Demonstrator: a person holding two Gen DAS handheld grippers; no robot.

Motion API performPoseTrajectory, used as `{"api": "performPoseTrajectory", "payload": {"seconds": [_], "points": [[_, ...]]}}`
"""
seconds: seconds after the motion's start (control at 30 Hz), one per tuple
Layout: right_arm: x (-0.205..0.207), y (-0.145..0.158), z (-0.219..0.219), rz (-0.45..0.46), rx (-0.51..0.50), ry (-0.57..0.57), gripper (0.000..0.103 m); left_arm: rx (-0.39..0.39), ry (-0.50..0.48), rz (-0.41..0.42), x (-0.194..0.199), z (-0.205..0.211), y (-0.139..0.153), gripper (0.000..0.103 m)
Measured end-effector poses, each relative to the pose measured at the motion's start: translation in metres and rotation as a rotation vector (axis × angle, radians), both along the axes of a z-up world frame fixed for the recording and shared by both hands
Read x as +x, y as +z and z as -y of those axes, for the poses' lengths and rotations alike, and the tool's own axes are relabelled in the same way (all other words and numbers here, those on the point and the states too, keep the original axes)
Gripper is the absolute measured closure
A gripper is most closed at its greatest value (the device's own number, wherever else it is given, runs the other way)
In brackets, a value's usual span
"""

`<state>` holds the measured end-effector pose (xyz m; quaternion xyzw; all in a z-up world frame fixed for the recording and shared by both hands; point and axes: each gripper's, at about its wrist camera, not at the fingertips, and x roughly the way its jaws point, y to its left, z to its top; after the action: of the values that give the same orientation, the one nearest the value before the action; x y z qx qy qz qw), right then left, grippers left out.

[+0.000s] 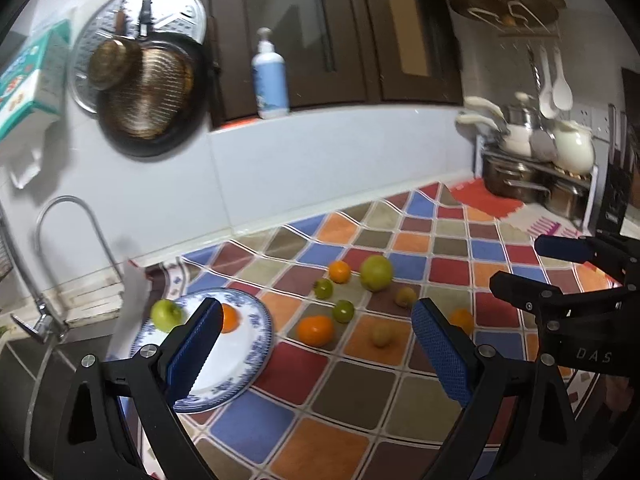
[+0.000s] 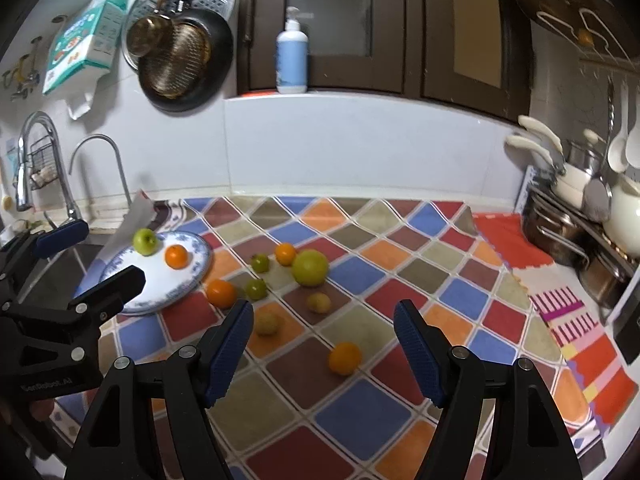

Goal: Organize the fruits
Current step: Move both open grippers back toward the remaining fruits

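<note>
Both jaws gape wide, empty. An orange [image 2: 344, 357] lies just ahead between the right hand-held gripper [image 2: 323, 350] fingers; the plate [image 1: 236, 376] sits under the left hand-held gripper [image 1: 318, 350].

Ahead of the right tool, ten pieces of fruit show in all. Four are round oranges: one [image 2: 176, 256] on the blue-and-white patterned china plate [image 2: 200, 270] far to its left, and three on the checked cloth surface [image 2: 360, 412], at [image 2: 285, 253], [image 2: 221, 293] and, nearest the tool, [image 2: 345, 358]. One green apple [image 2: 145, 241] sits on the plate. One large yellow-green round fruit [image 2: 310, 268] lies ahead. Two small dark green fruits [image 2: 260, 263], [image 2: 256, 289] and two small yellowish ones [image 2: 319, 303], [image 2: 267, 323] complete the count. There is one plate.
</note>
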<state>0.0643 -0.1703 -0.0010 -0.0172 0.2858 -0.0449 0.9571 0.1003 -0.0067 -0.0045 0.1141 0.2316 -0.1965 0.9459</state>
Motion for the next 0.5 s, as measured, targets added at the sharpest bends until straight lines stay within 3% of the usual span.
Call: {"api": "performPoseTrajectory", "payload": {"seconds": [0.27, 0.5], "points": [[0.012, -0.026, 0.019, -0.076, 0.029, -0.019, 0.030, 0.027, -0.091, -0.062, 0.018, 0.021, -0.027, 0.008], [0.028, -0.048, 0.029, -0.138, 0.058, -0.025, 0.031, 0.048, -0.147, -0.118, 0.037, 0.035, -0.052, 0.015]]}}
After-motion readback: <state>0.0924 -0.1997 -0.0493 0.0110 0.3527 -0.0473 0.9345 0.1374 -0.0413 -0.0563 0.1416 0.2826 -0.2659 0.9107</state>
